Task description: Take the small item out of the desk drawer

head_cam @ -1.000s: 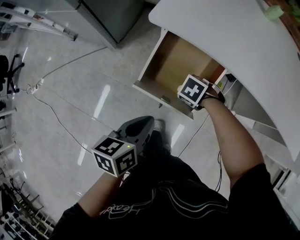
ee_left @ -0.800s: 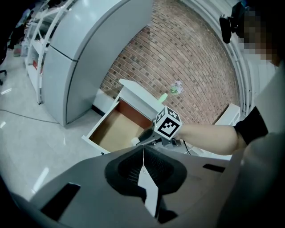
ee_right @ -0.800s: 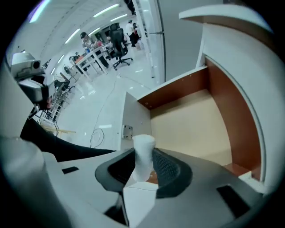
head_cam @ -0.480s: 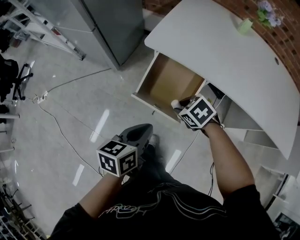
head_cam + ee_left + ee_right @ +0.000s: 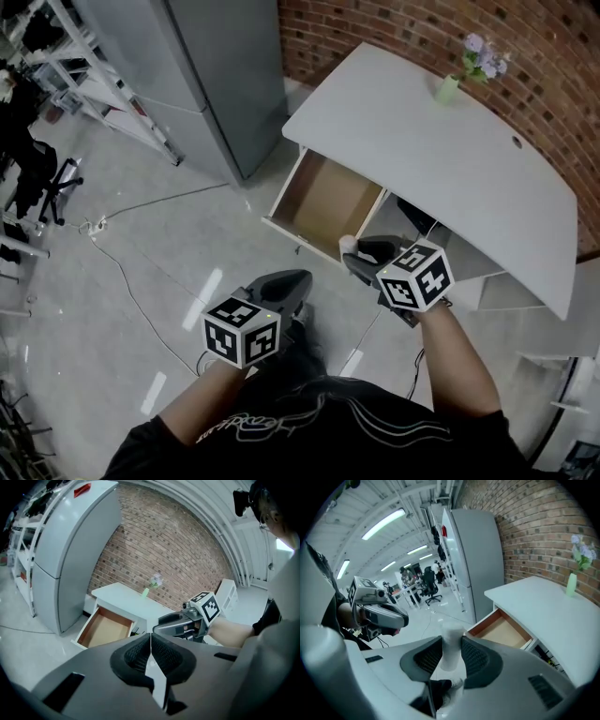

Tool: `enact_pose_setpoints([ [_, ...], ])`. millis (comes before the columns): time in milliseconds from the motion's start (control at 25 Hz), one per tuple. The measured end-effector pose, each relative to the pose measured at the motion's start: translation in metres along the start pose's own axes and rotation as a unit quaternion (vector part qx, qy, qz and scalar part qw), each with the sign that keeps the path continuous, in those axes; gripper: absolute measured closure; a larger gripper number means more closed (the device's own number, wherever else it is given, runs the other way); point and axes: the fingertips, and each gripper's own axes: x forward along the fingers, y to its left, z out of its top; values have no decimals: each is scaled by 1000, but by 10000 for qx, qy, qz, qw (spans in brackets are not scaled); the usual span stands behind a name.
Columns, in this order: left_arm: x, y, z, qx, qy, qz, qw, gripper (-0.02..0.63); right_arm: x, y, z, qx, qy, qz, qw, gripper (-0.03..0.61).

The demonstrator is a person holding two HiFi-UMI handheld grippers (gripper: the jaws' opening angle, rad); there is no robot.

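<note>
My right gripper [image 5: 354, 255] is shut on a small white cylinder [image 5: 451, 649], which stands upright between the pads; its top shows in the head view as a white cylinder [image 5: 348, 245]. It hangs in the air in front of the open wooden drawer [image 5: 325, 197] of the white desk [image 5: 441, 169]. The drawer [image 5: 502, 630] looks empty inside. My left gripper [image 5: 286, 281] is shut with nothing in it, lower left of the right one, over the floor. In the left gripper view its jaws [image 5: 150, 654] meet, and the right gripper [image 5: 180, 625] shows beyond them.
A grey fridge [image 5: 211, 66] stands left of the desk. A green vase with flowers [image 5: 450, 86] sits at the desk's far edge by a brick wall [image 5: 431, 37]. Cables [image 5: 122, 253] cross the shiny floor. Shelving [image 5: 56, 56] and an office chair [image 5: 47, 183] are at the left.
My right gripper has lifted out of the drawer and back toward me with the white cylinder in it. The left gripper has risen too. The view now takes in the whole desk.
</note>
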Motion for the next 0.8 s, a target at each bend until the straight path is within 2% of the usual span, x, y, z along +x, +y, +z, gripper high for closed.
enact_pose_setpoints([
  [400, -61, -101, 19, 814, -265, -308, 9959, 592, -123, 97, 21, -92, -1486, 43, 9888, 445],
  [640, -92, -148, 44, 1242, -601, -540, 9890, 592, -182, 151, 33, -108, -2188, 417, 9748, 445],
  [800, -112, -166, 54, 1377, -735, -659, 9855, 592, -209, 174, 39, -323, -2448, 236, 9687, 445],
])
